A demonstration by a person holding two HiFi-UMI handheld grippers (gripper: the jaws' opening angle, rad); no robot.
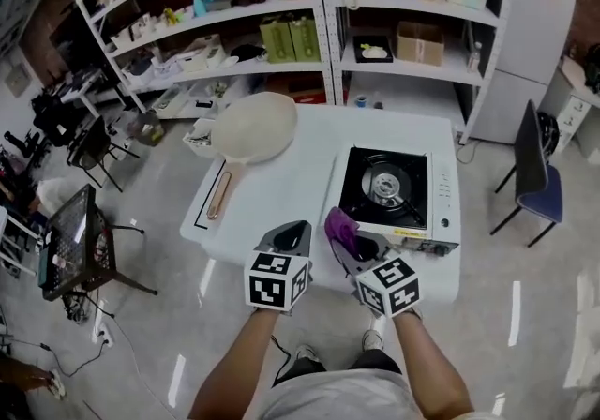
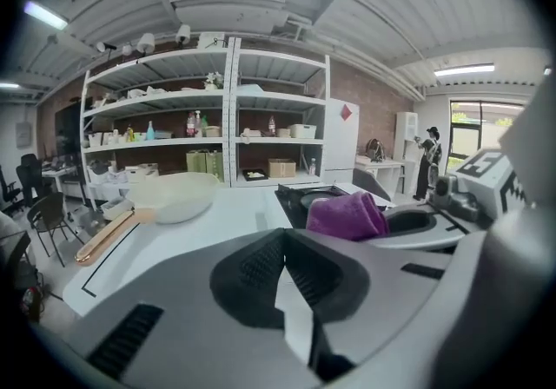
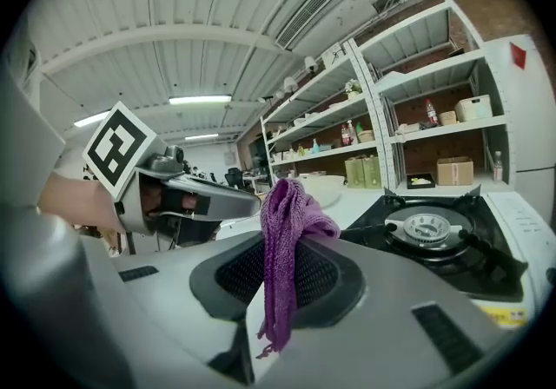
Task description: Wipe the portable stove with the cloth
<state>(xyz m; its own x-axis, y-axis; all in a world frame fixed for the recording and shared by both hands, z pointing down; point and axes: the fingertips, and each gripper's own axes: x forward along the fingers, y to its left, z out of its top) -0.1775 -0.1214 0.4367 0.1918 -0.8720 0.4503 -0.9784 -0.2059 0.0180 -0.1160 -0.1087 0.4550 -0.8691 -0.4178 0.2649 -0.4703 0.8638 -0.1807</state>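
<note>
The portable stove (image 1: 389,191) has a black top with a round burner and sits on the right side of the white table (image 1: 281,188). My right gripper (image 1: 344,232) is shut on a purple cloth (image 1: 338,223), held up just off the stove's near-left corner. In the right gripper view the cloth (image 3: 287,205) hangs from the shut jaws, and the stove (image 3: 434,240) lies ahead to the right. My left gripper (image 1: 292,229) hovers beside it to the left, shut and holding nothing. In the left gripper view the cloth (image 2: 343,215) shows to the right, in front of the stove (image 2: 300,196).
A cream pan (image 1: 251,127) with a wooden handle lies on the table's far left. Shelving (image 1: 319,24) full of boxes and bottles stands behind the table. A dark chair (image 1: 534,179) is at the right, and a black cart (image 1: 75,240) is on the floor at the left.
</note>
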